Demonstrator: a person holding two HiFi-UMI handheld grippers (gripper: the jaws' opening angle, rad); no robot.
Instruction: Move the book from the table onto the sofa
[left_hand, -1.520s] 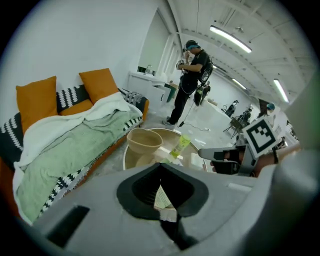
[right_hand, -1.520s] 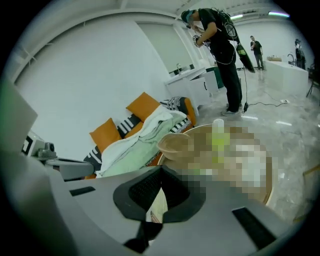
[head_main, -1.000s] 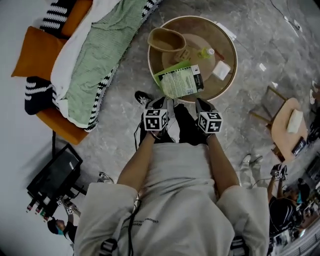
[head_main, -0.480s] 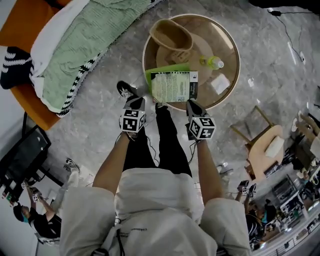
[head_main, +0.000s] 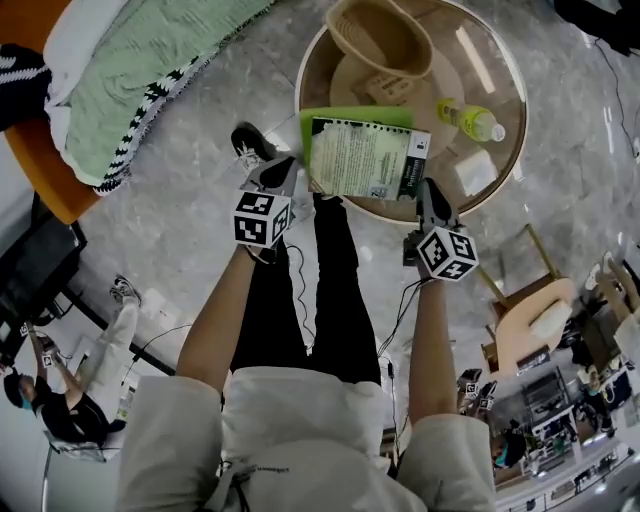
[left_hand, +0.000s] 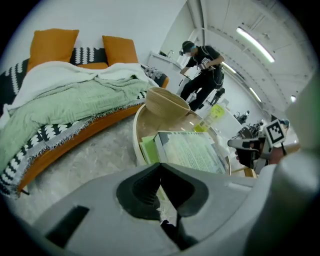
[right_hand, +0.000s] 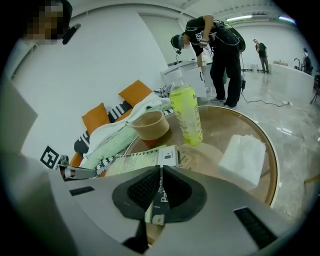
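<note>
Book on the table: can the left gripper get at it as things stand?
Probably yes. The book lies at the near rim of the table, ahead of the left gripper, nothing between them. Its jaws are shut, so they must open first.
</note>
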